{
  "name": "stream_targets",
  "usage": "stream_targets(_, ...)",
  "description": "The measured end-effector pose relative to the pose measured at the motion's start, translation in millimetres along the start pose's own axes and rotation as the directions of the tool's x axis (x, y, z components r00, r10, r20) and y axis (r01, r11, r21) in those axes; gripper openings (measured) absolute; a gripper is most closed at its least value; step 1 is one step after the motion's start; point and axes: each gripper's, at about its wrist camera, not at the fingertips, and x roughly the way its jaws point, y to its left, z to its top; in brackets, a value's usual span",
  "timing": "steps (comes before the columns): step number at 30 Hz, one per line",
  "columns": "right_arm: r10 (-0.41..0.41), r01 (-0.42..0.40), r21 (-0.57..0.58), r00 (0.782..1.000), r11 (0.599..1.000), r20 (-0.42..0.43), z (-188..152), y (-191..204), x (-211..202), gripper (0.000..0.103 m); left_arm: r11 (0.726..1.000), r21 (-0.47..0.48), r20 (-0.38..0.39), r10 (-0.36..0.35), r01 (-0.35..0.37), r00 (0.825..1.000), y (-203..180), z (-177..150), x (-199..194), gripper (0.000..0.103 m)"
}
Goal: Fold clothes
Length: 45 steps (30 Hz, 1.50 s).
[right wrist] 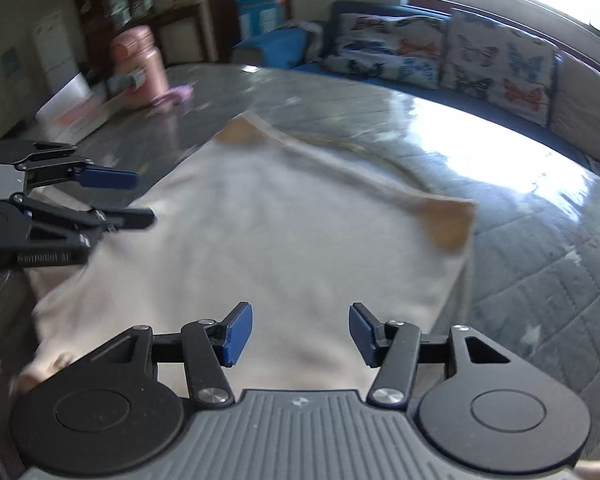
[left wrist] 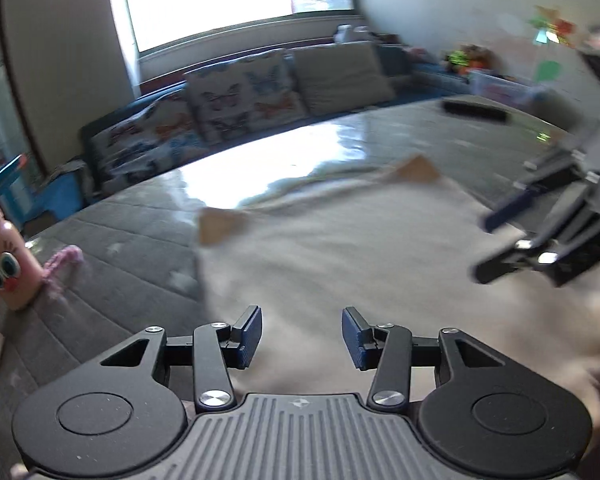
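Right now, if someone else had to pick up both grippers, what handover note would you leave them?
Left gripper: open, empty, above the near part of the garment.
Right gripper: open, empty, also over the near part, beside the left one.
Cream garment: spread on the grey quilted table, its two tan corners at the far edge. A pink bottle stands at the table's far left side, clear of the cloth.
Done: garment seems laid out; how many folds are in it cannot be told.
Left: grip the near edge and fold.

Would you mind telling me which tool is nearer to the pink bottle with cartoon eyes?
Left. The left tool hovers open over the cream garment, on the side where the pink bottle stands. The right tool, also open, is over the garment's far side.
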Motion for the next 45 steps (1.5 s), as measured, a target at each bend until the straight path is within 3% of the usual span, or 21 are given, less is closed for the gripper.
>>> stream_targets(5, 0.028, -0.031, -0.079, 0.999, 0.996, -0.04, -22.5, 40.1, -11.6, 0.061, 0.994, 0.097, 0.025, -0.044, 0.041, 0.999, -36.6, -26.4, -23.8, 0.052)
stream_targets(9, 0.02, -0.028, -0.127, 0.998, 0.991, -0.066, -38.4, 57.8, -17.2, 0.062, 0.992, 0.126, 0.03, -0.034, 0.03, 0.999, -50.3, -43.3, -31.7, 0.052)
stream_targets(15, -0.036, 0.029, -0.173, 0.999, 0.985, -0.039, -59.5, 75.9, -38.3, 0.062, 0.993, 0.116, 0.052, -0.034, 0.028, 0.998, -53.1, -58.9, -52.1, 0.052)
stream_targets(25, -0.03, 0.037, -0.103, 0.997, 0.994, 0.075, -59.8, 88.0, -48.7, 0.062, 0.999, 0.025, 0.064, -0.047, 0.046, 0.997, -44.0, -77.7, -69.5, 0.052)
stream_targets(29, -0.009, 0.014, -0.055, 0.996, 0.998, 0.092, -53.7, 88.7, -40.6, 0.062, 0.996, -0.069, 0.096, -0.05, 0.057, 0.994, -25.4, -76.0, -84.5, 0.052)
stream_targets(33, 0.0, 0.003, -0.057, 0.998, 0.998, 0.058, -58.9, 95.1, -30.7, 0.062, 0.982, -0.189, 0.134, 0.038, -0.012, 0.99, 11.3, -80.0, -104.7, 0.052)
stream_targets(36, -0.002, 0.005, -0.056, 0.999, 0.998, 0.053, -60.8, 97.0, -30.1, 0.062, 0.933, -0.326, 0.077, 0.187, -0.153, 0.979, 53.1, -93.1, -109.1, 0.052)
stream_targets(40, -0.004, 0.007, -0.054, 0.999, 0.999, 0.048, -63.3, 99.6, -29.3, 0.063, 0.814, -0.466, -0.047, 0.367, -0.346, 0.929, 106.1, -120.0, -110.6, 0.052)
stream_targets(42, -0.006, 0.008, -0.049, 0.999, 0.999, 0.044, -63.2, 99.5, -28.6, 0.064, 0.75, -0.516, -0.112, 0.419, -0.414, 0.901, 126.9, -133.3, -111.1, 0.053)
stream_targets(45, -0.012, 0.014, -0.046, 0.999, 0.999, 0.038, -62.2, 99.5, -27.1, 0.064, 0.683, -0.577, -0.183, 0.427, -0.448, 0.886, 150.6, -147.7, -106.8, 0.053)
